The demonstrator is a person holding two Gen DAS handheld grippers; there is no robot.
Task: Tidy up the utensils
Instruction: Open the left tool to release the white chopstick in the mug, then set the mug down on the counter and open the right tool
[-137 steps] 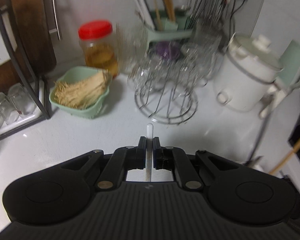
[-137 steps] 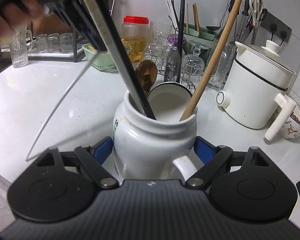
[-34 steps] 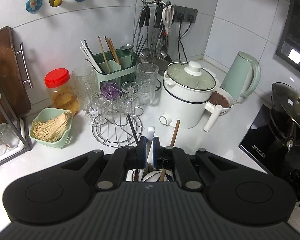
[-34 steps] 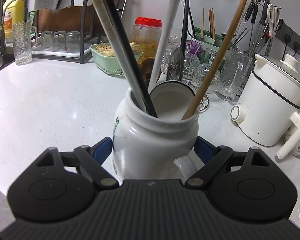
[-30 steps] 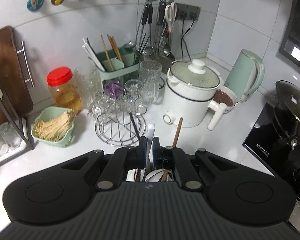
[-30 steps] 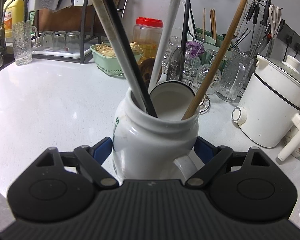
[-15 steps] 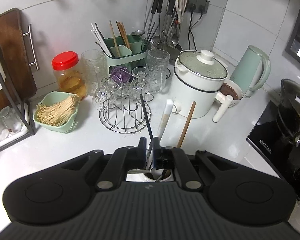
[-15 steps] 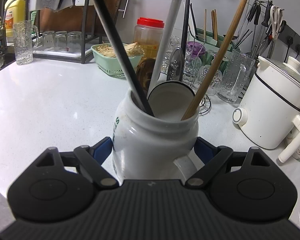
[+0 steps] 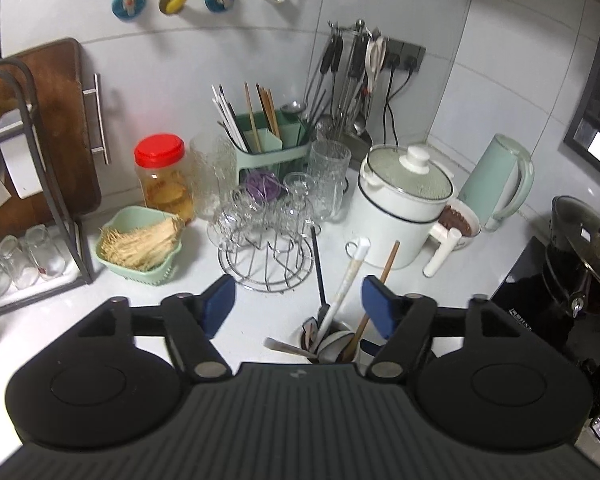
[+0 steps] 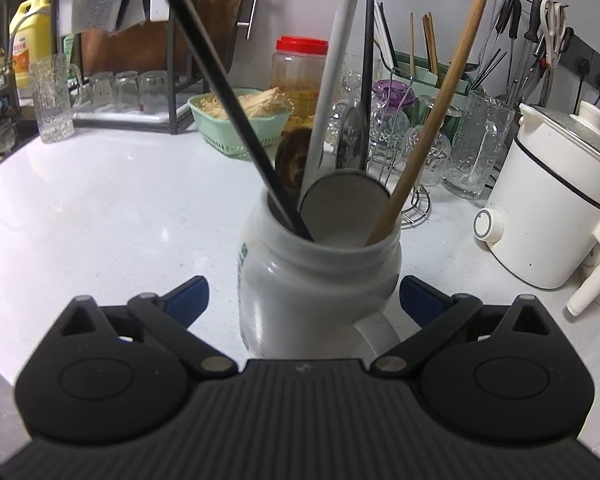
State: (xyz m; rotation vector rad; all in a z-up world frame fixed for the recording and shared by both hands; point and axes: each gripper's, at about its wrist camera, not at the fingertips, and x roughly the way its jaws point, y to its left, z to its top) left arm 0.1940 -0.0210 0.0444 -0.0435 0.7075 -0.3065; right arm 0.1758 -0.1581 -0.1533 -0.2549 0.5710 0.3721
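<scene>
Smooth white worktop [image 10: 100,216], glossy, curving off toward 9 o'clock. White glazed pot-bellied mug [image 10: 320,276] at centre, loop handle at 5 o'clock, standing between the blue pads of the right tool [image 10: 302,294]; jaws just swung apart, gaps either side, nothing gripped. Bundled inside the mug: slim black rod [image 10: 224,92] leaning to 11 o'clock, matte white handle [image 10: 332,76] near 12, round wooden stick [image 10: 436,112] toward 1 o'clock. Left tool [image 9: 298,304] above the mug [image 9: 332,340], jaws just spread wide, white handle [image 9: 350,276] loose between them, untouched. Ribbed mint basket [image 10: 240,120] at 11 o'clock.
</scene>
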